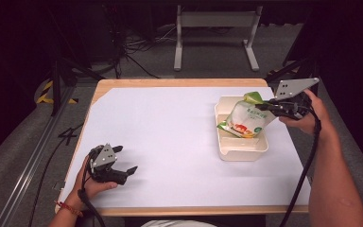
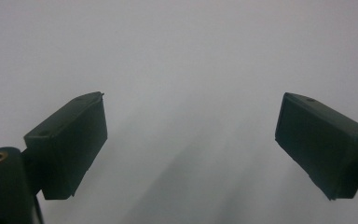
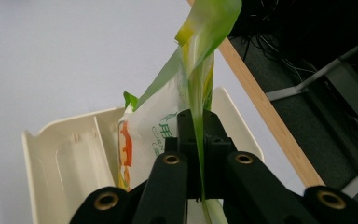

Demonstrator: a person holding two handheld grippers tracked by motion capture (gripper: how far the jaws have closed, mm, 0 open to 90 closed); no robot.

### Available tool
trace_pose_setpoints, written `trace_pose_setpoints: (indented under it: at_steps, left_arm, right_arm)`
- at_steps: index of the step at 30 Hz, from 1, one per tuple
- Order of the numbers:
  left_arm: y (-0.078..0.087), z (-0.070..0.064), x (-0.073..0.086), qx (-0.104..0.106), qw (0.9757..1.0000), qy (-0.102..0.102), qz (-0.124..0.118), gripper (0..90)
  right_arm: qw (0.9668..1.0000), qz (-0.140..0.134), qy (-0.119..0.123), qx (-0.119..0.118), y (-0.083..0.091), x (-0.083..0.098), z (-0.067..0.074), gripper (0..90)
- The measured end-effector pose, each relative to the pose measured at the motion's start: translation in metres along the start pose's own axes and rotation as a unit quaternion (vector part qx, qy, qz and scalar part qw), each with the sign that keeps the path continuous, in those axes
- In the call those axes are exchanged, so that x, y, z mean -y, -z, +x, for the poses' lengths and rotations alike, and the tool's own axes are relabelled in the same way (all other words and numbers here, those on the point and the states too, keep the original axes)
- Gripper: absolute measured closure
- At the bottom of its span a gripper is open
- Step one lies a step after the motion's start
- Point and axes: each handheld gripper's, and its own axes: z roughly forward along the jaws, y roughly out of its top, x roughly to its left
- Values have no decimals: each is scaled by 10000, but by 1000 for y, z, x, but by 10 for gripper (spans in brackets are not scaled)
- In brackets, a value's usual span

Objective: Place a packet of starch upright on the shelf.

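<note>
**Snack bag held by its edge over the tray**

The table (image 1: 170,137), covered in white, carries one cream tray (image 1: 229,152) at its right side, divided into compartments. The tray sits just below and ahead of the right gripper (image 1: 270,107), which suggests it is the place meant to receive the bag; the rest of the surface is bare, so nothing hinders the lowering.

The snack bag (image 1: 245,120), white with green and orange print, hangs tilted from the right gripper, its lower end down inside the tray. In the right gripper view the jaws are pressed together on the bag's thin green sealed edge (image 3: 200,88), which runs up between them and curls above. Gripping the flat seam seems sensible: it is the thinnest, firmest part, and the puffy body swings free beneath and beyond the jaws, toward the tray's larger compartment.

The left gripper (image 1: 126,160) rests near the table's front left corner, well apart from the bag, its jaws spread wide with nothing between them, apparently waiting.
</note>
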Motion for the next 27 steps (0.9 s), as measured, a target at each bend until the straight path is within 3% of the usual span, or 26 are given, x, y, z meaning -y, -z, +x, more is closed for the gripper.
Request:
trace_pose_setpoints:
  at_steps: [5,8,11,17,27]
  left_arm:
    - [0,0,0,21,10000,-7,24,99]
    - [0,-1,0,37,10000,-16,14,98]
    - [0,-1,1,45,10000,-17,30,98]
    - [0,0,1,46,10000,-14,26,98]
    - [0,-1,1,68,10000,-39,33,98]
  right_arm:
    - [9997,180,62,-167,-3,-4,2,880]
    - [9973,655,255,-214,-20,-8,8,875]
    - [9960,807,306,-251,-35,-11,14,874]
    - [9963,764,302,-242,-50,-16,19,873]
    - [9987,466,100,-204,-56,-10,20,868]
